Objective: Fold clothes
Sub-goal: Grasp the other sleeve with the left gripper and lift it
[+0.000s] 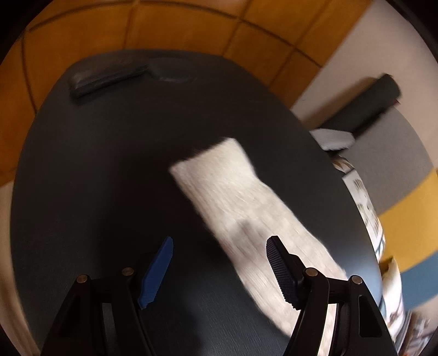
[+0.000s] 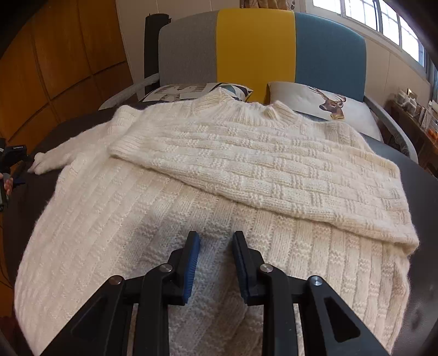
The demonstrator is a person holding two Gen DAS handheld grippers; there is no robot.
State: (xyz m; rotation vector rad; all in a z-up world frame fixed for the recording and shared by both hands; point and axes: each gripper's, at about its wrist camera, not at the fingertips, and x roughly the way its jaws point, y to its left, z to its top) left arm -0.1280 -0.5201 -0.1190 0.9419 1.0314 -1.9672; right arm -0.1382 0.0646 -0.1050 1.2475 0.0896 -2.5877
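A cream knitted sweater [image 2: 246, 169] lies spread on a dark table [image 2: 421, 191], one sleeve folded across its chest. My right gripper [image 2: 216, 238] hovers low over the hem, its jaws narrowed on a raised ridge of the knit. The other sleeve [image 1: 232, 200] stretches out over the table [image 1: 109, 164], blurred in the left wrist view. My left gripper [image 1: 221, 241] stands open just above that sleeve, with the black finger [image 1: 282, 271] over the cloth and the blue finger [image 1: 158, 271] over bare table. The sleeve cuff [image 2: 41, 164] also shows in the right wrist view, next to a hand [image 2: 6, 186].
A dark flat case [image 1: 104, 79] lies at the table's far edge. Behind the table stands a sofa [image 2: 254, 49] with a grey, yellow and blue back. On it are a deer pillow [image 2: 328, 104] and a patterned pillow [image 2: 189, 90]. Wood panels [image 1: 164, 24] line the wall.
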